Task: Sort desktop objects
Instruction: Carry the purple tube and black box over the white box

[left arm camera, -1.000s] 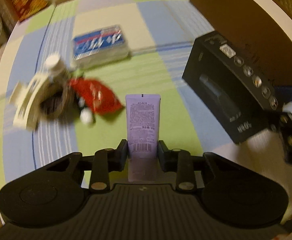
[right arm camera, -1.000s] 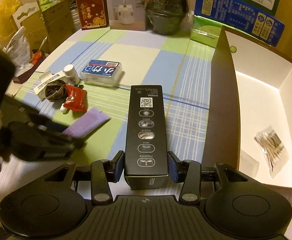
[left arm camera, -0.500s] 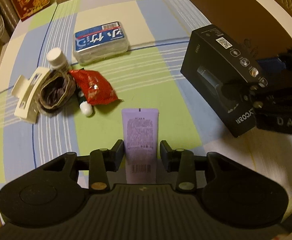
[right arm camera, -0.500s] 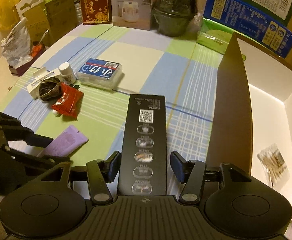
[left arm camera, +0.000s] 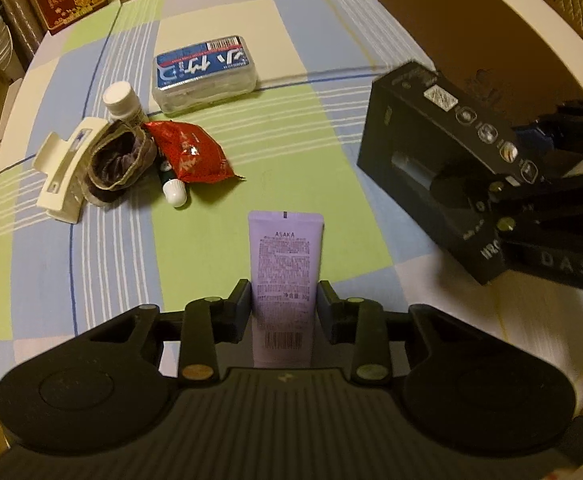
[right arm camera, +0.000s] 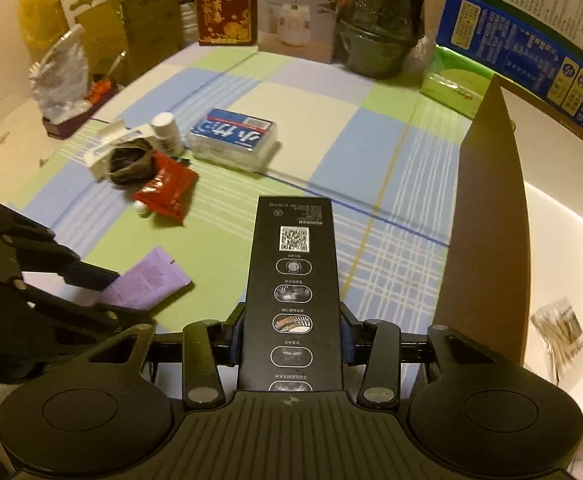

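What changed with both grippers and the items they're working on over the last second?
The right gripper loosened off the black box half a second ago; now its jaws are closing on it again, pads against its sides. The left gripper did likewise on the purple tube, its jaws closing too. The red packet, the blue-labelled case and the pile beside them stayed put.

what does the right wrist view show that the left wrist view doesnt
Only the right wrist view: the inside of the white box with a packet of cotton swabs, the humidifier box, the dark pot, the blue carton.

Only the left wrist view: the purple tube's printed face and barcode between the closing left gripper pads.

Both: black box in the closing right gripper, tissue pack, red packet, white clip, checked cloth.
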Demonstrator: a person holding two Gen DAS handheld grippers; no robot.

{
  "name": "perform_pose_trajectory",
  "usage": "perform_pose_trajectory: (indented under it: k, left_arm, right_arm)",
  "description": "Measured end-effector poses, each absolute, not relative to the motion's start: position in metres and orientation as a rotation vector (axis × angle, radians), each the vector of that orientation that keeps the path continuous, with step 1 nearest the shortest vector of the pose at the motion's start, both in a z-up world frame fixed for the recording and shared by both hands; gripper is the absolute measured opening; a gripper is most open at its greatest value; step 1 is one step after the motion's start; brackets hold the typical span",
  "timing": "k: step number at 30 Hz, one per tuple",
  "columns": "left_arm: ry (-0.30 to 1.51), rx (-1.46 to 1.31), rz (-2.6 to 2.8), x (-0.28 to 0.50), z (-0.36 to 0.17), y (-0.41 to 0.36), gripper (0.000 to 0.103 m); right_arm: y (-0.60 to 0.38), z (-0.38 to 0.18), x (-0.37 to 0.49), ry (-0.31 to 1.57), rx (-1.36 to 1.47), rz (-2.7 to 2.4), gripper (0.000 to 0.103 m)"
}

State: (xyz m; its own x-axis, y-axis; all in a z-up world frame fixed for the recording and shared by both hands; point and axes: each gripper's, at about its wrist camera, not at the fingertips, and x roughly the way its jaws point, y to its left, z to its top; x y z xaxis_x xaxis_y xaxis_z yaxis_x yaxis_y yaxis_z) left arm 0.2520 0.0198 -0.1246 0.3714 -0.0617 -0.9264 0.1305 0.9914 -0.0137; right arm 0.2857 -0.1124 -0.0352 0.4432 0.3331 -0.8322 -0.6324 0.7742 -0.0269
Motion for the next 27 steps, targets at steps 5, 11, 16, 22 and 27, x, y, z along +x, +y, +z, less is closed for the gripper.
perform_pose_trajectory:
  k: [5, 11, 16, 22, 27]
  left_arm:
    - [1.130, 0.050, -0.123, 0.244, -0.103, 0.021, 0.030]
    - [1.054, 0.040, -0.138, 0.239, -0.072, 0.017, 0.029]
    - [1.000, 0.040, -0.153, 0.240, -0.050, 0.006, 0.029]
    - [0.931, 0.055, -0.187, 0.239, -0.024, -0.014, 0.029]
    - [0.871, 0.074, -0.239, 0.238, -0.001, -0.039, 0.029]
  right_arm:
    - [-0.128, -0.014, 0.275, 0.920, -0.270, 0.642, 0.041]
    - [-0.148, 0.020, 0.264, 0.857, -0.175, 0.659, 0.041]
    - [-0.170, 0.046, 0.262, 0.799, -0.125, 0.633, 0.041]
    - [-0.198, 0.069, 0.262, 0.739, -0.087, 0.591, 0.041]
    - [-0.222, 0.080, 0.263, 0.706, -0.065, 0.548, 0.041]
